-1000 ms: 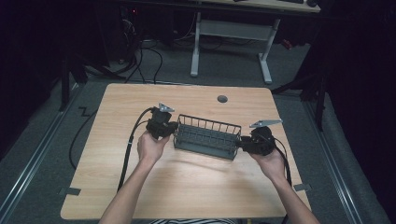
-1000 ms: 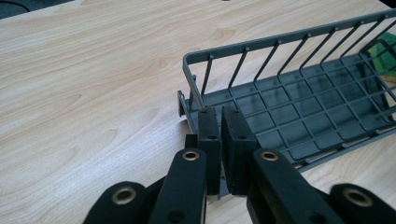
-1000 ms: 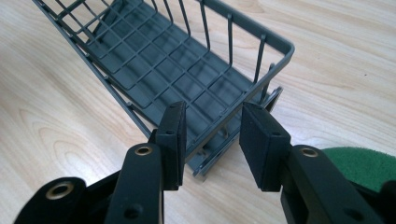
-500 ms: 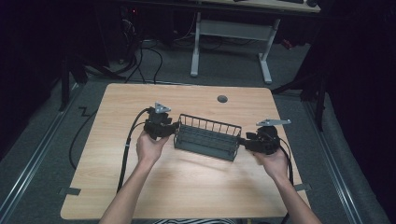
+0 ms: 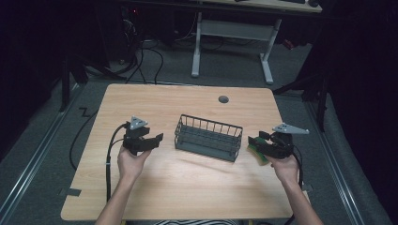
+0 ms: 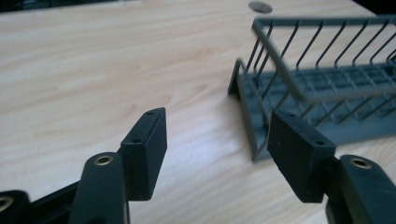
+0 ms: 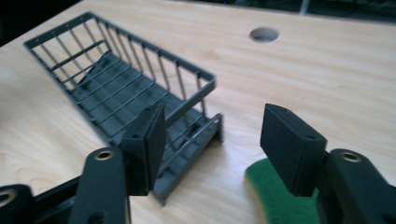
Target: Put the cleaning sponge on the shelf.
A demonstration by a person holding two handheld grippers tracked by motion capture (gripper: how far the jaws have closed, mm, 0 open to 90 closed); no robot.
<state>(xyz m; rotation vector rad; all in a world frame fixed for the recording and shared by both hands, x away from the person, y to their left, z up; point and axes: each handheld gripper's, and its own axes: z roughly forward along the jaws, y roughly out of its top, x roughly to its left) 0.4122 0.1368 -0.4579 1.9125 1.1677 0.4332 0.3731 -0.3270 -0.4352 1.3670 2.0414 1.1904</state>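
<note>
Sitting free on the bench (image 5: 187, 183), the wire basket (image 5: 209, 137) is at frame centre in the high view, with neither tool touching it. Left tool (image 5: 151, 141) is left of the basket, jaws apart, nothing between them; the left gripper view shows the basket's short end (image 6: 247, 112) just beyond the right-hand jaw, with a gap. Right tool (image 5: 256, 143) is right of the basket, jaws also apart and empty; the right gripper view has the basket's near corner (image 7: 205, 126) just past the left-hand jaw. A green sponge (image 7: 275, 198) lies flat on the bench under the right tool, lower right of that view, seen as a green sliver (image 5: 255, 150) beside the basket's right end in the high view.

Progress, my read: basket placement looks done, as it rests upright on its base, open top up, apparently empty. Both tools are open and clear of it. What's left is probably the sponge, which is not gripped and not in the basket; I can't tell for sure that it is meant to go in.

Orientation: the basket's long axis runs left-right across the high view, tilted slightly so the left end sits higher in frame and the right end lower. Short ends face the two tools. The taller barred wall is on the far side, toward the grommet hole (image 5: 223, 99) at upper centre.
</note>
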